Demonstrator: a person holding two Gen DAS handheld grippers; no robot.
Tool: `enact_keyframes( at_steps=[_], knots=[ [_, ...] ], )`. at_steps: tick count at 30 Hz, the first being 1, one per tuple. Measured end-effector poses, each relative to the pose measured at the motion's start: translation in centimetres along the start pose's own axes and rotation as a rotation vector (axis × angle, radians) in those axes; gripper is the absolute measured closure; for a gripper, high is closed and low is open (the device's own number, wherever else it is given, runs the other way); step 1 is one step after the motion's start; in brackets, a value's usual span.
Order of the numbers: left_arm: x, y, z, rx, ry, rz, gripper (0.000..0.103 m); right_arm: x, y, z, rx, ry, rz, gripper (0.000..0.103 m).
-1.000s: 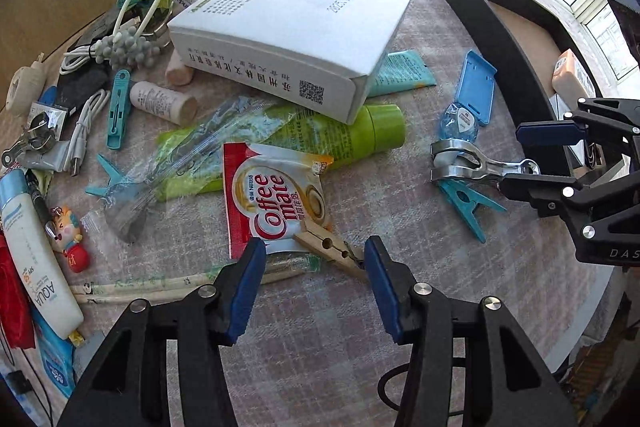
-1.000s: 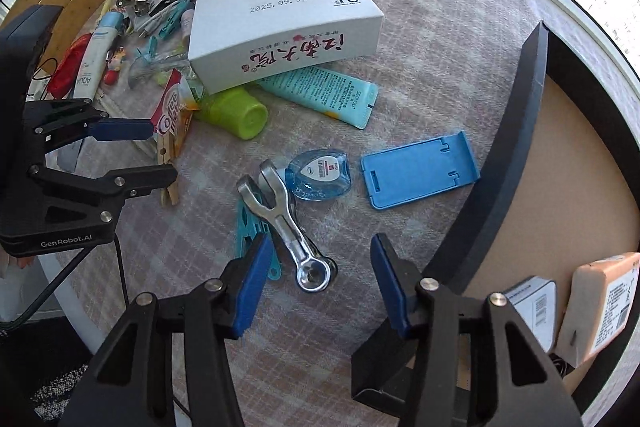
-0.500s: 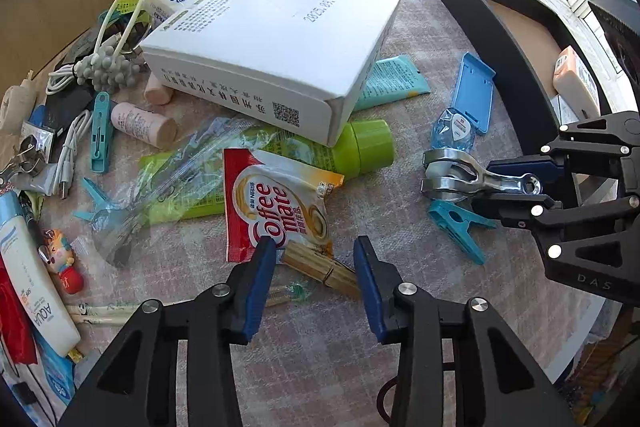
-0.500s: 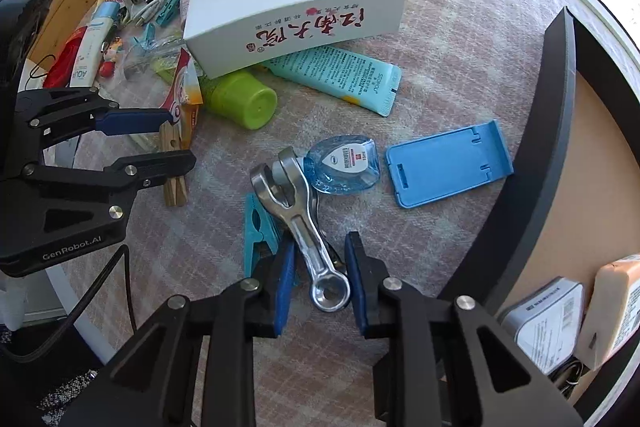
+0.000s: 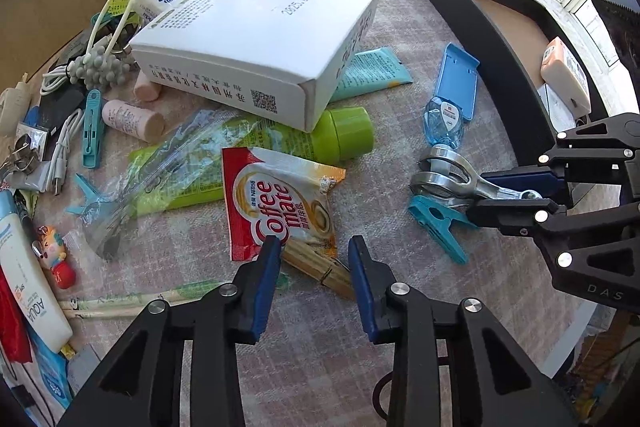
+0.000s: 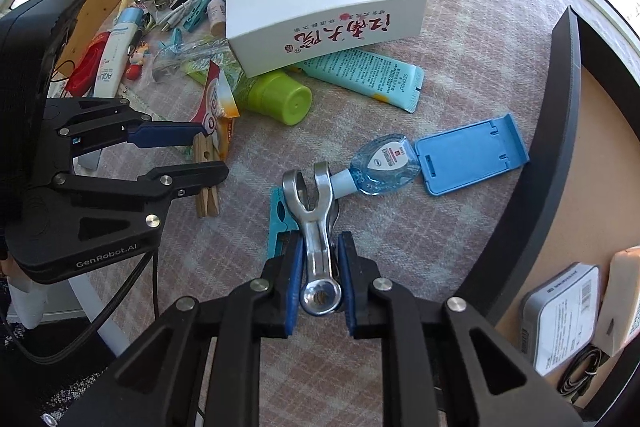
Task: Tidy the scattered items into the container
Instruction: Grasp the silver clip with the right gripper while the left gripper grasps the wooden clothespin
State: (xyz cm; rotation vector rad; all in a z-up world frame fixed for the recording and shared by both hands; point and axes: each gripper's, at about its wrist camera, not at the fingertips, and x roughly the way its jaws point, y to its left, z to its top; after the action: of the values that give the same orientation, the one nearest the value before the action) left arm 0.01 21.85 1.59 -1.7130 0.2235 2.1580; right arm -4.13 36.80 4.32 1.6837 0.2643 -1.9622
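The right gripper [image 6: 320, 283] is closing on the handle of a metal tool [image 6: 316, 227], something like a nutcracker or garlic press. Its blue pads already touch the handle on both sides, near the ring end, probably because this narrow part fits best between them. The tool lies on top of a teal clothespin [image 6: 280, 223], with its forked head next to a small blue bottle [image 6: 380, 165].

To the left, the left gripper [image 5: 312, 275] is also closing, around a wooden clothespin [image 5: 316, 267]. I think the pads do not press it yet. This clothespin lies at the near edge of a Coffee-mate sachet [image 5: 276, 199].

The container [image 6: 564, 147], a dark-rimmed tray, waits on the far right, so each hand takes a nearby item.
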Motion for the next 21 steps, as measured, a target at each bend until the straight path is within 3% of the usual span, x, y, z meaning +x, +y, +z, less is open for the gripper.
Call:
enact_keyframes(
  at_steps=[10, 14, 21],
  knots=[
    [-0.4, -0.3, -2.6, -0.017, 0.01, -0.029, 0.071, -0.1, 0.8, -0.1, 0.0, 0.003, -0.013, 0.086],
    [-0.8, -0.5, -3.8, -0.045, 0.017, -0.019, 0.062, 0.2, 0.5, 0.5, 0.007, 0.005, -0.016, 0.086],
    [-1.1, -2.4, -6.5, -0.062, 0.007, -0.015, 0.063, -0.1, -0.1, 0.1, 0.012, 0.007, -0.02, 0.086]
  ],
)
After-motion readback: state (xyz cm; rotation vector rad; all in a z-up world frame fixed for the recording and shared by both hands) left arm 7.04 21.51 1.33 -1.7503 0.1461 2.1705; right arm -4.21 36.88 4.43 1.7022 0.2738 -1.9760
